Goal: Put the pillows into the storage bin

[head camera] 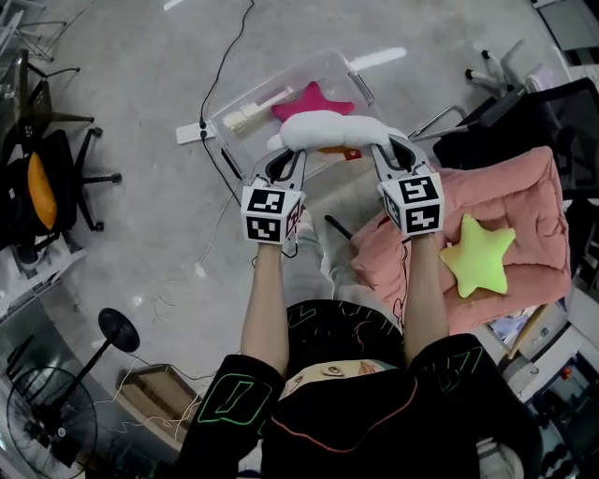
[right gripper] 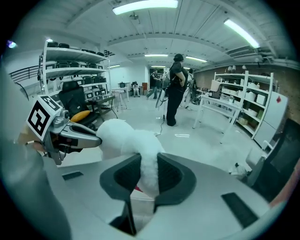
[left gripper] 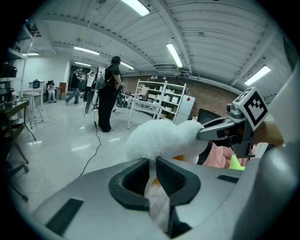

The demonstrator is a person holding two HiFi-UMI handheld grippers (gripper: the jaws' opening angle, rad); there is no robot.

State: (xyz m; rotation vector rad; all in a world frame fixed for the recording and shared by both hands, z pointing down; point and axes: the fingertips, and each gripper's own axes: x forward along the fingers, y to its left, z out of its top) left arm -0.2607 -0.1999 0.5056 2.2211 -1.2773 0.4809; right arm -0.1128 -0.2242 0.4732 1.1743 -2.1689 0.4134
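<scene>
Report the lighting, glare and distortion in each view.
Head view: even light, glare streaks on the glossy floor, weak shadows. Left gripper view: heavy fisheye bending, black corners, the white pillow soft-edged. Right gripper view: same fisheye and vignette; ceiling light blown out, pillow nearly featureless white.

white pillow [head camera: 332, 131] pinched at both ends in fingers [left gripper: 174, 177] | pink star pillow [head camera: 314, 101] in storage bin [head camera: 281, 80] beyond fingertips | green star pillow [head camera: 479, 254] right of fingers
</scene>
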